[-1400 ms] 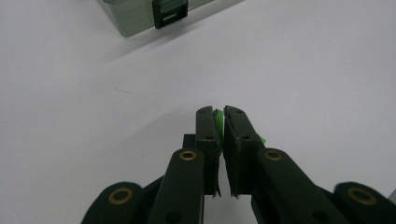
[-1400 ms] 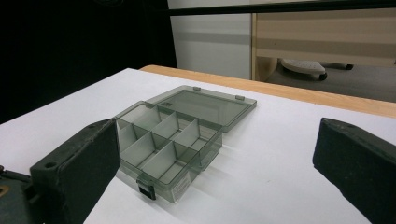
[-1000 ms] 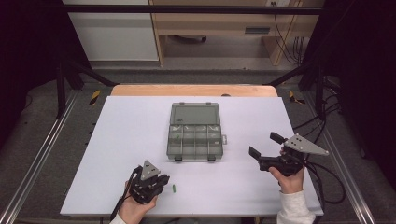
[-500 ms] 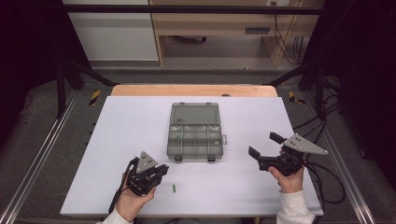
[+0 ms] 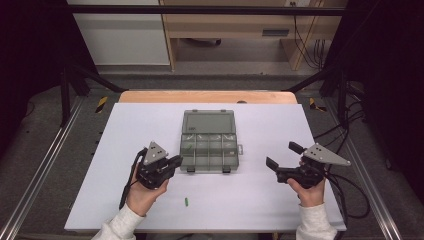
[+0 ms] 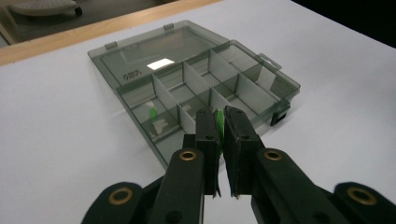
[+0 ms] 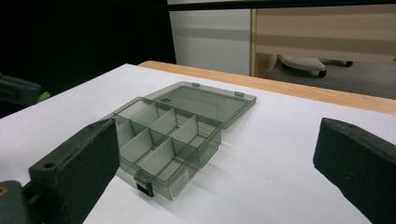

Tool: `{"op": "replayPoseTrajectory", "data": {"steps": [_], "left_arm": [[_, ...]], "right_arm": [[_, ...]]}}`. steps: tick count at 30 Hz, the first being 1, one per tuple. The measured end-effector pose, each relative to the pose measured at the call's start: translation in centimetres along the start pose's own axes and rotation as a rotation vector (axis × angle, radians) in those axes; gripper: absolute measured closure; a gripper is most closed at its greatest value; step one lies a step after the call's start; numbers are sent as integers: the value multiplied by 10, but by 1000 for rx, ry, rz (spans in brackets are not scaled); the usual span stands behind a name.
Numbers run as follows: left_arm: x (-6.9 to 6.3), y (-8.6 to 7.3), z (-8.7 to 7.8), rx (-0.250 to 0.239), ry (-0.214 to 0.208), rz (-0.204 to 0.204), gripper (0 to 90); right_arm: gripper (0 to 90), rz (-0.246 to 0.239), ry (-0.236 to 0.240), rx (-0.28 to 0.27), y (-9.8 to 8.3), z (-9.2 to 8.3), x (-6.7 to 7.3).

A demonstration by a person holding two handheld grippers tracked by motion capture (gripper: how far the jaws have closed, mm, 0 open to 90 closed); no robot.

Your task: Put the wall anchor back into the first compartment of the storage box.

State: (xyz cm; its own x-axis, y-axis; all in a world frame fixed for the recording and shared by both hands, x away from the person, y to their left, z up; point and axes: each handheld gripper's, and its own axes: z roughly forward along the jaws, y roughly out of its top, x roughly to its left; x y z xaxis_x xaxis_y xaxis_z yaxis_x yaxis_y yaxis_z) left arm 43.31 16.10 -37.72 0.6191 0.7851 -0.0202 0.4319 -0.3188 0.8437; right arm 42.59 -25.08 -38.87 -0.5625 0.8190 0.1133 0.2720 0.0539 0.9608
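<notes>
**Two grippers, one tiny green piece pinched**

Two black jaws of the left gripper (image 6: 219,128) pressed nearly together, pinching a small green piece (image 6: 218,122) right at the tips — seen up close in the left gripper view. Held just off the near left corner of the organizer box (image 5: 209,141), above the white table (image 5: 120,125). Box sitting open mid-table, smoky clear plastic, lid (image 5: 208,121) folded flat away from the person, dividers splitting the tray into small compartments. Something small and green (image 6: 152,112) already inside one compartment on the box's left side. Another green piece (image 5: 186,202) lying loose on the table, near the front edge, close to the left hand (image 5: 142,197).

Right gripper (image 5: 281,162) well off to the right of the box, jaws spread wide with nothing between them — resting in the right hand (image 5: 307,192), pointed toward the box.
</notes>
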Motion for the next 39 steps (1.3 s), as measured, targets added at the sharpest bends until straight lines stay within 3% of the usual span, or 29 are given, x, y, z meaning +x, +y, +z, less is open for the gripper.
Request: {"op": "replayPoseTrajectory", "data": {"steps": [7, 16, 24, 30, 39], "left_arm": [[9, 17, 17, -5, 7, 12, 842], [22, 28, 46, -7, 12, -2, 842], [40, 28, 69, -6, 14, -57, 842], [47, 25, 83, 8, 40, -42, 842], [57, 18, 104, 48, 60, -54, 842]], "right_arm": [[8, 1, 1, -1, 0, 0, 0], [8, 8, 4, -5, 0, -1, -1], [7, 10, 5, -6, 0, -1, -2], [7, 9, 4, -8, 0, -1, -2], [7, 0, 5, 1, 0, -1, -3]]}}
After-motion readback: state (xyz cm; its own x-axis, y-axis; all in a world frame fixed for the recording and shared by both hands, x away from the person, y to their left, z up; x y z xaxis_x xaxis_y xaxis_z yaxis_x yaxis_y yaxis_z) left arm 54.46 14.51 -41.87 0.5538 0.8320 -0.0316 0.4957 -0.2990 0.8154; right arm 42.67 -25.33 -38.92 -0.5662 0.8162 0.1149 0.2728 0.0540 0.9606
